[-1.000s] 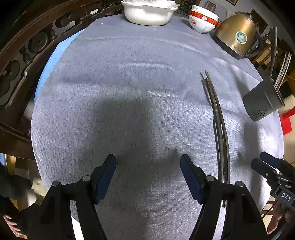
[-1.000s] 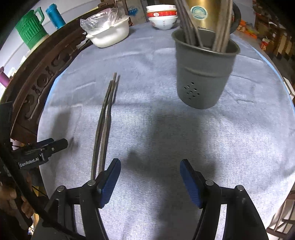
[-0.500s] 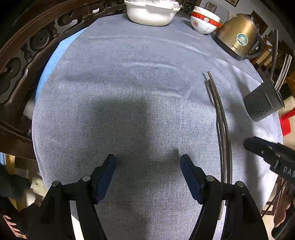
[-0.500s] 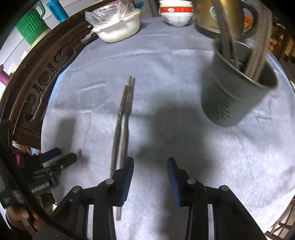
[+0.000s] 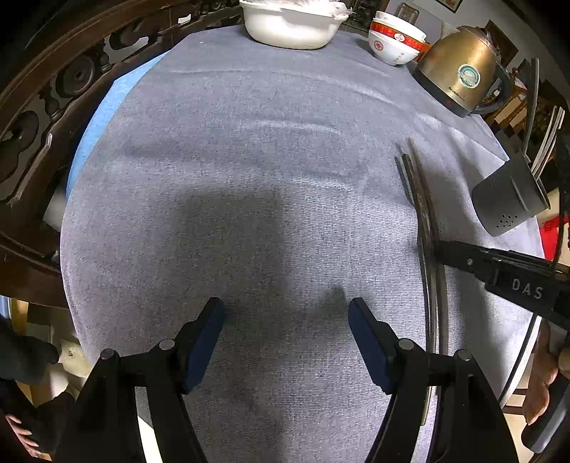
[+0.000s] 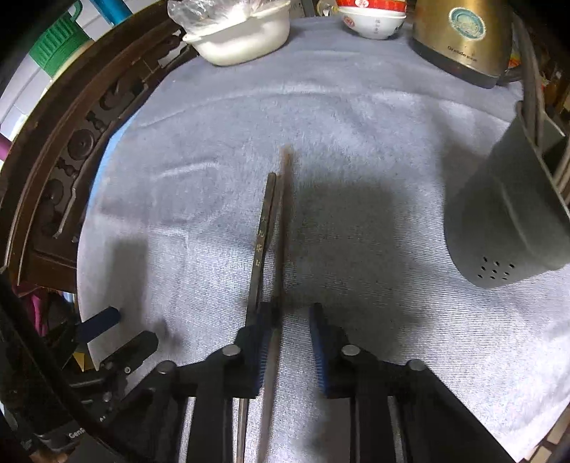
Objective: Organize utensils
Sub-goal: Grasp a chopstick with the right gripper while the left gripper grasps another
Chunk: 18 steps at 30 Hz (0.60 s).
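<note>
A pair of dark chopsticks (image 6: pixel 272 228) lies on the grey cloth, also seen in the left wrist view (image 5: pixel 425 228). My right gripper (image 6: pixel 290 320) is low over their near half, jaws narrowed but still apart; one chopstick runs between the fingers, the other passes under the left finger (image 6: pixel 262 331). It also shows in the left wrist view (image 5: pixel 441 251). My left gripper (image 5: pixel 285 313) is open and empty over bare cloth. A grey perforated holder (image 6: pixel 506 220) with several utensils stands to the right.
A white bowl (image 5: pixel 290 21), stacked red-and-white bowls (image 5: pixel 393 44) and a brass kettle (image 5: pixel 461 76) stand along the table's far edge. A carved dark wooden chair back (image 6: pixel 71 153) rims the table's left side.
My right gripper has moved left and forward onto the chopsticks, and its jaws have narrowed around them. The left gripper has barely moved.
</note>
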Tool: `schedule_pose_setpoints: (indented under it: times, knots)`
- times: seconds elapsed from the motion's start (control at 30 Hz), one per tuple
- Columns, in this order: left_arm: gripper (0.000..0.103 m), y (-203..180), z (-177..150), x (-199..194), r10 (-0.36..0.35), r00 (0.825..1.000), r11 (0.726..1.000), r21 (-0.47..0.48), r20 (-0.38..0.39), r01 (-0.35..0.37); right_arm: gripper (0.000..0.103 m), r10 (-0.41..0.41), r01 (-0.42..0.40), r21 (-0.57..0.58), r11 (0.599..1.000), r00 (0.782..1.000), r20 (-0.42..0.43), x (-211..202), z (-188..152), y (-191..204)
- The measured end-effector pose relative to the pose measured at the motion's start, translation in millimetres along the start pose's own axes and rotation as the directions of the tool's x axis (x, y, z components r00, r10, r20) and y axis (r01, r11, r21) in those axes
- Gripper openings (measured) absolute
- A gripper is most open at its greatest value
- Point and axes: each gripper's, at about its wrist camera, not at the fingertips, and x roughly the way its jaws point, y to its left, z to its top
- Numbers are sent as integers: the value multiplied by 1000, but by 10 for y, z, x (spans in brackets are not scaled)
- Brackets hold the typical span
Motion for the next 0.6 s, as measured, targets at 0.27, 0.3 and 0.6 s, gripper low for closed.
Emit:
schedule_pose_setpoints:
  times: [0.27,0.3,0.6]
  knots:
    - [73,-100,82,7,1,1000,1000,11,-11,-1,7,6,-7,-18,1000,1000,-21,77,36,59]
    - [73,-131,98,10,-1,1000,1000,15,-11,1,6,2,-3,-17,1000,1000,-21,71,29,50]
    - [73,-520,284,-14,-10,1000,999,53,-17,11,6,-48,48,8,999,998,-28,-128,-225,-387]
